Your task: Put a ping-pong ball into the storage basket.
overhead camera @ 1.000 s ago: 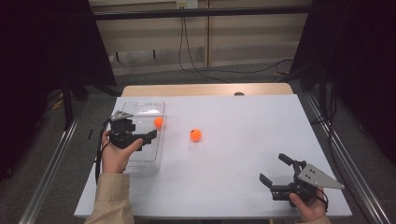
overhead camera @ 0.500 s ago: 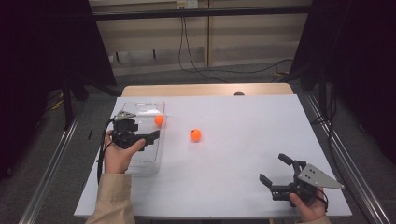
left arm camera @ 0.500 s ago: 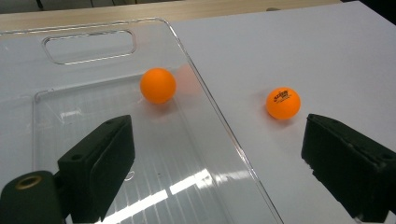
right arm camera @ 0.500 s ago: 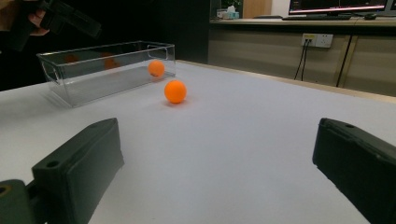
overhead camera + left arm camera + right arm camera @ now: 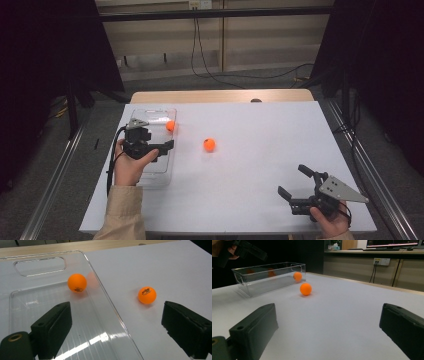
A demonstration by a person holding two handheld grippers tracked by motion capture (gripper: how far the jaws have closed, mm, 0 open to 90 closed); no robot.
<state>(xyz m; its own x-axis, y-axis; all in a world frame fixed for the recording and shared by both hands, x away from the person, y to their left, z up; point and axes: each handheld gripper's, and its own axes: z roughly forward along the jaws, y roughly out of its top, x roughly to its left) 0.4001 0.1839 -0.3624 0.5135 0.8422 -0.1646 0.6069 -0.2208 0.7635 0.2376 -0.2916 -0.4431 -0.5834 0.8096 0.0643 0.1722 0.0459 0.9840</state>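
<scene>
A clear plastic bin (image 5: 150, 111) stands at the table's left, with one orange ball (image 5: 170, 126) inside by its far right corner. A second orange ball (image 5: 209, 145) lies on the white table just right of the bin. My left gripper (image 5: 162, 140) hovers over the bin, open and empty. In the left gripper view its jaws straddle the bin's right wall (image 5: 107, 302), with the bin ball (image 5: 77, 282) and the table ball (image 5: 147, 295) ahead. My right gripper (image 5: 291, 180) sits low at the near right, open and empty, facing the table ball (image 5: 305, 289) from far off.
The white table (image 5: 260, 130) has a wooden strip along its far edge. Metal rails run along the floor on both sides. Cables hang down the back wall. The left hand and its gripper (image 5: 249, 250) are seen above the bin (image 5: 262, 280) in the right gripper view.
</scene>
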